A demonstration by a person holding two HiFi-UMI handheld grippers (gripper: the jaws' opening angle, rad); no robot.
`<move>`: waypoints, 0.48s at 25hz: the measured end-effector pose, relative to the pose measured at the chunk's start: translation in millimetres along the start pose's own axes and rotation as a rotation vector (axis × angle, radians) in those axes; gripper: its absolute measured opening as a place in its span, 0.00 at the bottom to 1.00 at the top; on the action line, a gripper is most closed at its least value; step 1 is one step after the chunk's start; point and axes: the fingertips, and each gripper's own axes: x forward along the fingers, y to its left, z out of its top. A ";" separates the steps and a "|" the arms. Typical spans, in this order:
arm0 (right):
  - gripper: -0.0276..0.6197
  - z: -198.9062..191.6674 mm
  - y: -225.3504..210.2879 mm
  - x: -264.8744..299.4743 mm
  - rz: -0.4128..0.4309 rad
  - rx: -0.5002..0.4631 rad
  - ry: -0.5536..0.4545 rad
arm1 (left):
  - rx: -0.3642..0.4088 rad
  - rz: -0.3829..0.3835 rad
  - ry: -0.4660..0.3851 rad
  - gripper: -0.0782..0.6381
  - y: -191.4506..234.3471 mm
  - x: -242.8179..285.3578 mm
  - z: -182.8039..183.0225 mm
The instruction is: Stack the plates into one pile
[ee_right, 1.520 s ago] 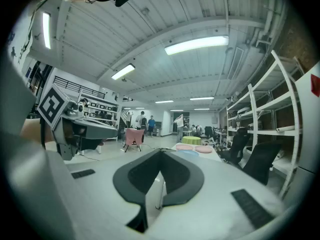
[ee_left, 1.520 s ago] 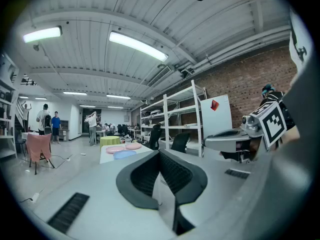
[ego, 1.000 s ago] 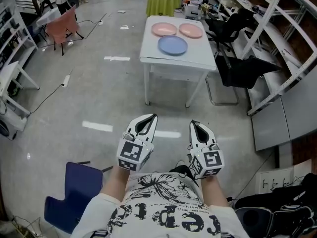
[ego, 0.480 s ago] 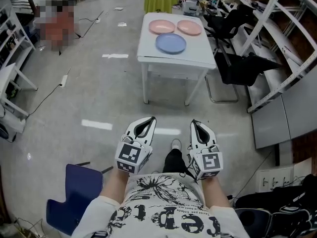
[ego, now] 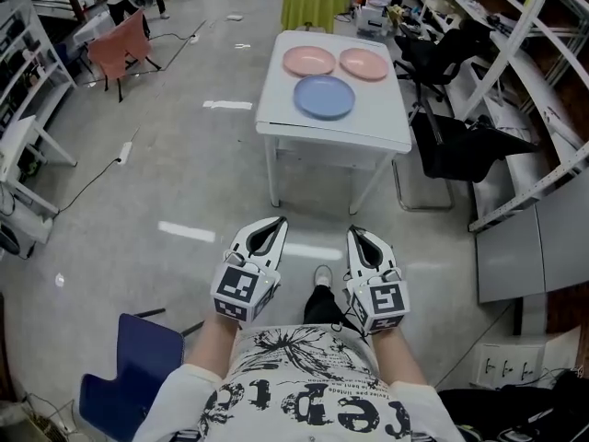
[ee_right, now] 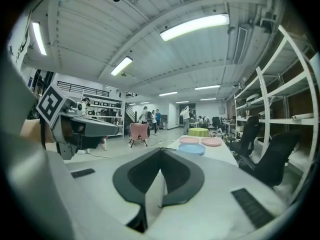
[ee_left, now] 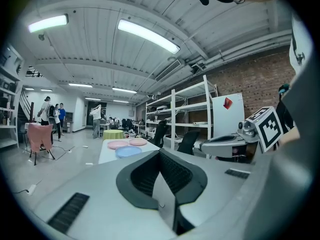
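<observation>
Closing in on the table, nothing stacked yet.
The table (ego: 373, 129) has come a step nearer. The left gripper (ego: 278, 220) and right gripper (ego: 353, 231) are both closed, empty and well short of it. The pink plates (ego: 309, 61) lie along its far edge, with the blue plate (ego: 324, 97) just before them.

A blue chair (ego: 147, 357) stood on the grey floor (ego: 138, 182); farther off were a pink chair (ego: 124, 44) and a round green-draped table (ego: 317, 3).

Two pink plates (ego: 309, 61) and one blue plate (ego: 324, 97) (unstacked) on white table (ego: 368, 127)
</observation>
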 end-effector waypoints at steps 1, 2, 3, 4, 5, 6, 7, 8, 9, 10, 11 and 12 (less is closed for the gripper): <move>0.05 1.2 -13.4 11.1 0.007 0.000 0.001 | -0.003 0.003 -0.002 0.12 2.8 15.7 2.7; 0.05 2.8 -27.4 22.6 0.013 0.000 0.001 | -0.007 0.009 -0.004 0.12 6.4 31.8 5.3; 0.05 4.8 -41.6 34.7 0.017 0.002 -0.002 | -0.009 0.017 -0.004 0.12 10.7 48.3 7.8; 0.05 7.5 -56.0 47.1 0.021 0.005 -0.005 | -0.012 0.027 -0.001 0.12 15.6 65.2 10.3; 0.05 10.5 -70.1 59.5 0.025 0.007 -0.007 | -0.015 0.035 0.004 0.12 20.2 82.3 12.9; 0.05 13.7 -84.0 71.5 0.031 0.008 -0.007 | -0.018 0.041 0.010 0.12 24.1 99.2 15.8; 0.05 17.1 -97.8 83.2 0.038 0.008 -0.006 | -0.021 0.044 0.014 0.12 27.4 115.7 19.5; 0.05 21.0 -111.7 94.3 0.045 0.006 -0.005 | -0.023 0.047 0.017 0.12 30.4 131.9 24.0; 0.05 25.3 -126.1 105.1 0.052 0.004 -0.005 | -0.023 0.051 0.018 0.12 33.5 147.9 29.1; 0.05 29.7 -140.8 115.5 0.056 0.001 -0.008 | -0.022 0.058 0.018 0.12 37.0 163.9 34.4; 0.05 34.1 -155.5 125.5 0.058 -0.002 -0.014 | -0.021 0.067 0.016 0.12 40.9 179.7 39.3; 0.05 38.4 -169.9 135.1 0.058 -0.006 -0.024 | -0.021 0.076 0.014 0.12 45.2 194.9 43.7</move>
